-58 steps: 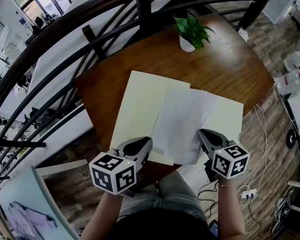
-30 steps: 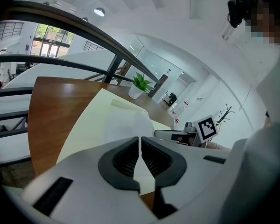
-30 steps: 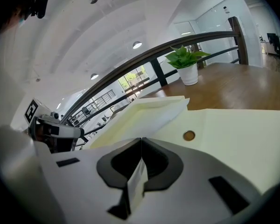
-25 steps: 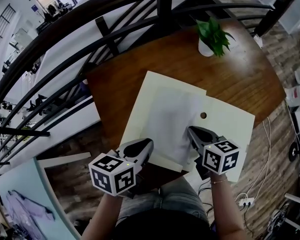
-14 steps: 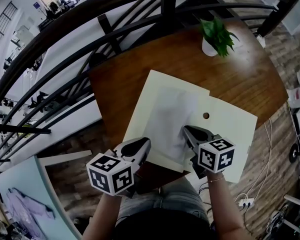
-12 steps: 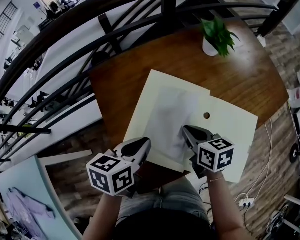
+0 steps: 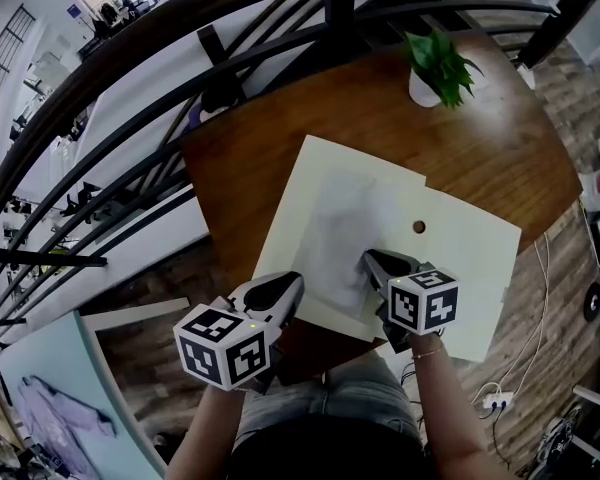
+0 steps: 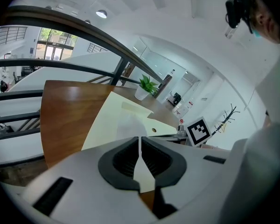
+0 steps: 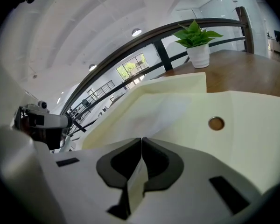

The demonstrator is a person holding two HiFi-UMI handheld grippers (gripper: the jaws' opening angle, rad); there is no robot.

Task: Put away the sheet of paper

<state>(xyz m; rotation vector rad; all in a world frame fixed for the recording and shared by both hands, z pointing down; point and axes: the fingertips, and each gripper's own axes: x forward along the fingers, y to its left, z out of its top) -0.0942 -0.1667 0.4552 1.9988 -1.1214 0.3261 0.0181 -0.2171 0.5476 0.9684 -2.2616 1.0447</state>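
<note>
Right gripper (image 7: 377, 262) clamps the near edge of the white sheet of paper (image 7: 345, 223) — it stretches away into the cream paper folder (image 7: 470, 268), whose near edge the left gripper (image 7: 280, 287) pinches.

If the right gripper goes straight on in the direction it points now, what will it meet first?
Probably the sheet of paper that its jaws grip, which lies on the cream folder. The right gripper points down onto them, with the table beneath.
</note>
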